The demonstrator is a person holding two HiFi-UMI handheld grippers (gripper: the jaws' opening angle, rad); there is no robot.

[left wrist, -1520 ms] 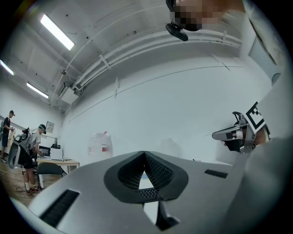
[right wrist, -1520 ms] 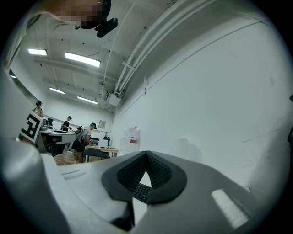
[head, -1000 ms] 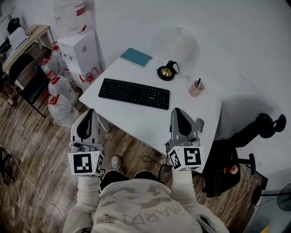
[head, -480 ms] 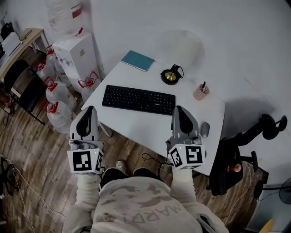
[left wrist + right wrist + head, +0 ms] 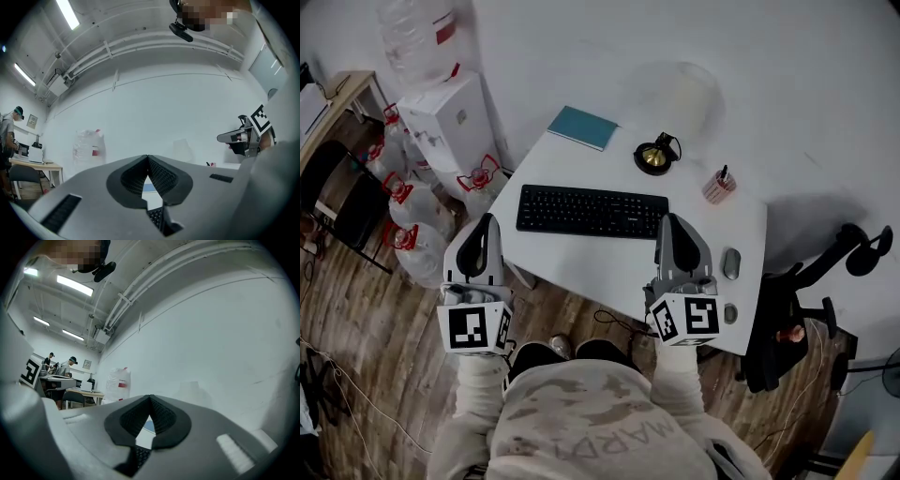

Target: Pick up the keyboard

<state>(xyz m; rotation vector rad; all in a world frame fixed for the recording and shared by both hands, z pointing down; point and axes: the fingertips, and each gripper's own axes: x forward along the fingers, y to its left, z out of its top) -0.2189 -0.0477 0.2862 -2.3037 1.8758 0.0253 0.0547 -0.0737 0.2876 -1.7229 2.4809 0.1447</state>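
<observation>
Keyboard (image 5: 592, 211) near mouse (image 5: 731, 263), notebook (image 5: 583, 127), pen cup (image 5: 719, 186).

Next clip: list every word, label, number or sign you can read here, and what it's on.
"MARDI": on the sweatshirt, upside down in the head view.
Keys of the keyboard: too small to read.
Red label on the water bottle: too blurred to read.
Cubes on the left gripper and right gripper: square markers only, no letters.
</observation>
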